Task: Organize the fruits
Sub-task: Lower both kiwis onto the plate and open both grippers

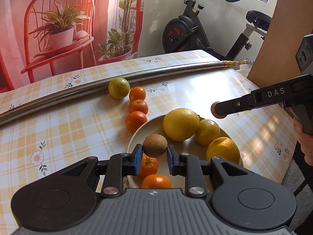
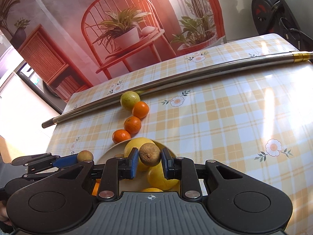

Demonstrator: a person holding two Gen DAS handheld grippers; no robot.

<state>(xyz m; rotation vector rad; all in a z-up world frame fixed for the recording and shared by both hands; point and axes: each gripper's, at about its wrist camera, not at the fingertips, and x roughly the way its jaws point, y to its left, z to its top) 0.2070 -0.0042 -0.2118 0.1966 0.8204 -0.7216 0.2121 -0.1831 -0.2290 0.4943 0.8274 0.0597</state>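
Note:
My left gripper (image 1: 154, 157) is shut on a brown round fruit (image 1: 155, 145) and holds it above the white plate (image 1: 137, 135). The plate holds three yellow citrus (image 1: 181, 124) and two mandarins (image 1: 149, 165). My right gripper (image 2: 149, 161) is shut on another brown fruit (image 2: 150, 154) over the same plate (image 2: 109, 152). In the left wrist view the right gripper (image 1: 219, 110) comes in from the right, above the plate. In the right wrist view the left gripper (image 2: 84, 159) shows at left with its fruit (image 2: 85, 156). Three mandarins (image 1: 138, 106) and a green-yellow citrus (image 1: 119, 88) lie in a row on the table.
A long metal tube (image 1: 156, 71) lies across the checked tablecloth (image 2: 225, 121) behind the fruit row. A wooden panel (image 1: 279, 29) stands at the right table edge. An exercise bike (image 1: 195, 27) stands behind the table, with a printed backdrop to the left.

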